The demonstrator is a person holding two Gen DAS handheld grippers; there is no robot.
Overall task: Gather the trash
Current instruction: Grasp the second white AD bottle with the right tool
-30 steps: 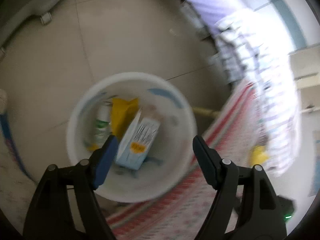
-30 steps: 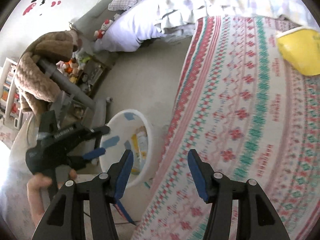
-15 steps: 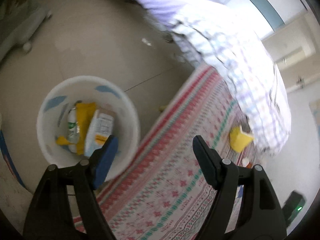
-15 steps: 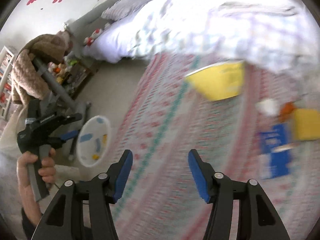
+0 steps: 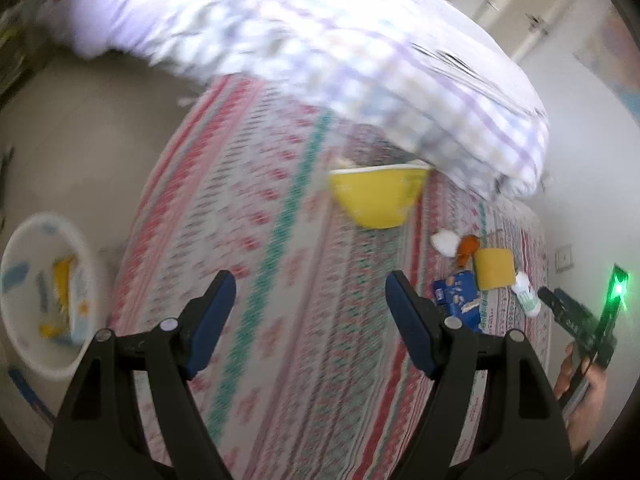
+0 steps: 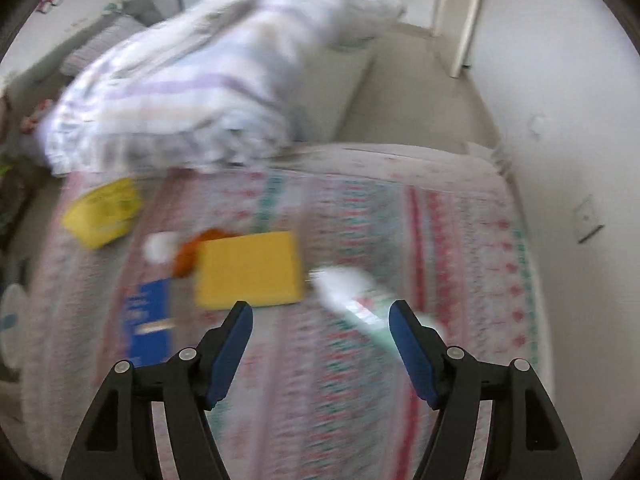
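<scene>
Both claws empty over the bed, more trash ahead

My right claw (image 6: 320,344), jaws opening with nothing between them, is nearest the white plastic bottle with a green label (image 6: 356,300), lying just ahead toward its right finger, long axis slanting across the patterned bedspread (image 6: 440,240). My left claw (image 5: 310,320) hangs open, farther off, near the white round bin (image 5: 24,240).

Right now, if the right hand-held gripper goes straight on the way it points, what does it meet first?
Probably the patterned bedspread: nothing lies between the opening jaws of the right hand-held gripper. The yellow packet and white bottle lie just beyond; blur makes depth uncertain.
</scene>
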